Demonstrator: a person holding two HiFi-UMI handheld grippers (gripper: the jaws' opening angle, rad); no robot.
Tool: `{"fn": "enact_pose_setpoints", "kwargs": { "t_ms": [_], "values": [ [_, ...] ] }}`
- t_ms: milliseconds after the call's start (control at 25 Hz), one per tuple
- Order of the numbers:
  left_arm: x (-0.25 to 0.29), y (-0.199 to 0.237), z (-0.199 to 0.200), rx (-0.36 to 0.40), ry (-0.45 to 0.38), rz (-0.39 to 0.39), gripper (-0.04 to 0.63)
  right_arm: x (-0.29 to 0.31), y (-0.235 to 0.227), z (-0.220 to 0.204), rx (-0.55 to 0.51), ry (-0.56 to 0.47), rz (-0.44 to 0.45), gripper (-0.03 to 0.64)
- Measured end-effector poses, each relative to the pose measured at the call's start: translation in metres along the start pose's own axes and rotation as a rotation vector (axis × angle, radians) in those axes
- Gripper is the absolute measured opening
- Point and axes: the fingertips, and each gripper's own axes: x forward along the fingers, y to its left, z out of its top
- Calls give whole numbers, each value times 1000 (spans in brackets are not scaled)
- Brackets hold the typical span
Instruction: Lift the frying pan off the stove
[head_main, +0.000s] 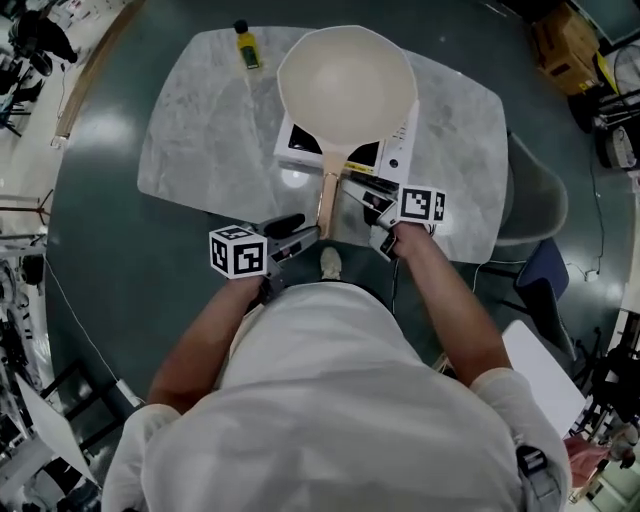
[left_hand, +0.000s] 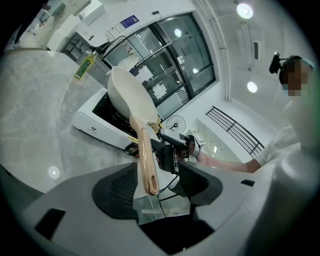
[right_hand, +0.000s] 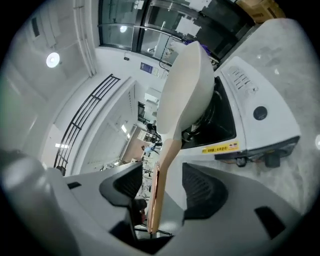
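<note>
The cream frying pan (head_main: 345, 85) sits on the white single-burner stove (head_main: 398, 150), its wooden handle (head_main: 328, 195) pointing toward me. My left gripper (head_main: 300, 232) reaches the handle's end from the left, and my right gripper (head_main: 365, 205) flanks it from the right. In the left gripper view the handle (left_hand: 146, 160) stands between the open jaws of the left gripper (left_hand: 157, 184), with gaps to the pads. The right gripper view shows the handle (right_hand: 159, 190) inside the right gripper (right_hand: 164, 190), close to the left pad, jaws wide apart. Neither one presses on it.
The stove stands on a grey marble table (head_main: 200, 130), near its front edge. A small yellow bottle (head_main: 246, 45) is at the table's far side. A grey chair (head_main: 535, 200) is beside the table on the right. Cables trail from the stove's front.
</note>
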Motion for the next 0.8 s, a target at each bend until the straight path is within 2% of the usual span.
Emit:
{"fn": "enact_pose_setpoints", "kwargs": {
  "t_ms": [160, 280, 480, 800],
  "values": [
    [19, 10, 0, -63, -8, -11, 259, 27, -7, 17, 40, 47, 48, 276],
    [33, 15, 0, -79, 4, -26, 265, 48, -12, 25, 61, 81, 74, 290],
    [47, 17, -4, -109, 28, -50, 267, 71, -15, 27, 85, 130, 104, 287],
    [63, 23, -6, -164, 49, -80, 265, 91, -5, 38, 111, 146, 162, 262]
  ]
}}
